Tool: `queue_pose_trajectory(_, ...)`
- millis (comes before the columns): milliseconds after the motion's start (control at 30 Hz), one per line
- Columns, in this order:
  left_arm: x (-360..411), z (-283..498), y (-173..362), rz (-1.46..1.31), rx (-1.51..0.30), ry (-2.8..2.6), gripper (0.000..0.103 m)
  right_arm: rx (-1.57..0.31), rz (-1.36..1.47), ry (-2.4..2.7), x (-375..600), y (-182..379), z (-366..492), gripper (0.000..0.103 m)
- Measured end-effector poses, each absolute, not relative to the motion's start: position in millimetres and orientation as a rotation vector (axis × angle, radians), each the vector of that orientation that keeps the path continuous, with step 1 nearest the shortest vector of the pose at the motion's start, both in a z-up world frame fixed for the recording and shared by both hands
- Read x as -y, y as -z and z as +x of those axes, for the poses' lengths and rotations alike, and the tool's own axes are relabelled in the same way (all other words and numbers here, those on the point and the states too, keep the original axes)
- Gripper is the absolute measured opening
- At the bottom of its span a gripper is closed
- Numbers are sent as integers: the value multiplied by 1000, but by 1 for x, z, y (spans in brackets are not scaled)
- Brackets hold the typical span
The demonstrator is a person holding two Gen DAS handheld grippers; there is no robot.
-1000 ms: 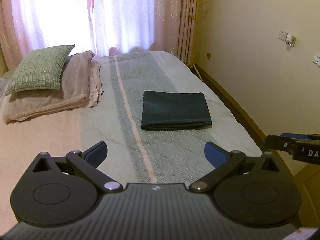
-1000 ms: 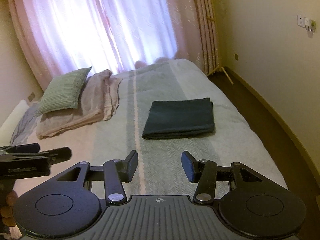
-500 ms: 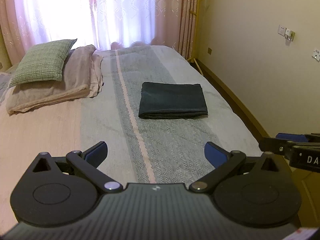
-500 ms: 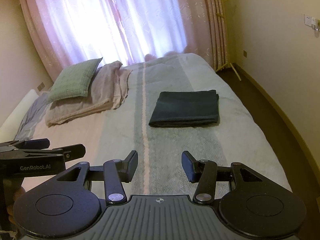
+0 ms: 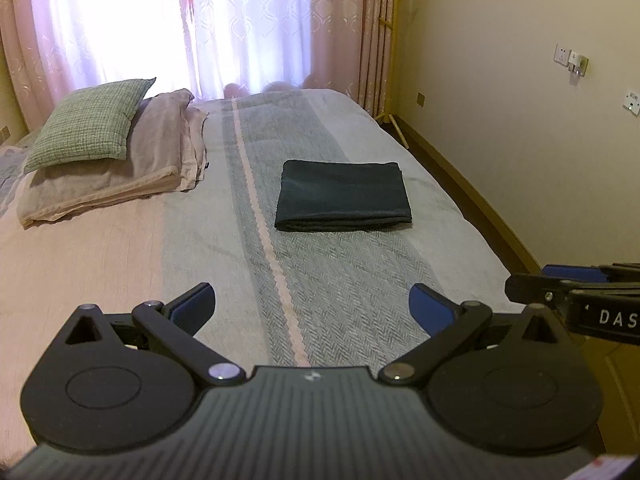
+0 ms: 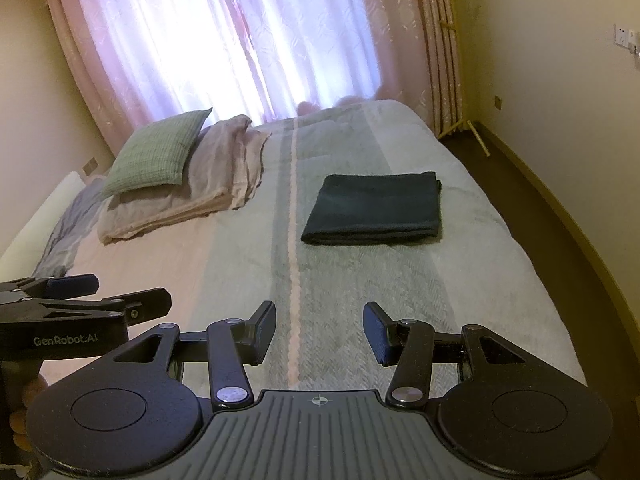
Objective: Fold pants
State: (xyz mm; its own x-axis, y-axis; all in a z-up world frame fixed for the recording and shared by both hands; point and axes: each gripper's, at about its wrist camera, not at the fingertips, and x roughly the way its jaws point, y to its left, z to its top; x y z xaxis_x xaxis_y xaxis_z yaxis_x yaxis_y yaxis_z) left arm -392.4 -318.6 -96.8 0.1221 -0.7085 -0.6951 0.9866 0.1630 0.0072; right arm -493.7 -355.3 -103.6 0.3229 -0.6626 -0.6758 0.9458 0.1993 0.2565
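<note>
1. While both tools point forward and downward over the near part of the bed point(image 5: 100, 264), the left gripper point(image 5: 312, 308) has its jaws wide apart with nothing between them.
2. The right gripper point(image 6: 319, 330) has its jaws apart by a narrower gap, also empty.
3. The pants point(image 5: 343, 196) lie folded into a dark rectangle on the striped bedspread, well ahead of both grippers and touched by neither.
4. A green pillow point(image 5: 92, 122) rests on a stack of folded beige linen point(image 5: 120, 184) at the left of the bed.
5. The right wrist view alone shows the fingers point(image 6: 18, 420) of the person's left hand on the left tool's handle.
6. The left wrist view alone shows the right tool's fingertips from the side, at the frame's right edge.
</note>
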Motion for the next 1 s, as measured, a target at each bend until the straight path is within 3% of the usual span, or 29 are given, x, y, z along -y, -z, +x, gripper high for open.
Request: queue_pose_trajectory(1000,315,-420,96,533,-619,1320,102,-467,710,1157,348,105,-511,46)
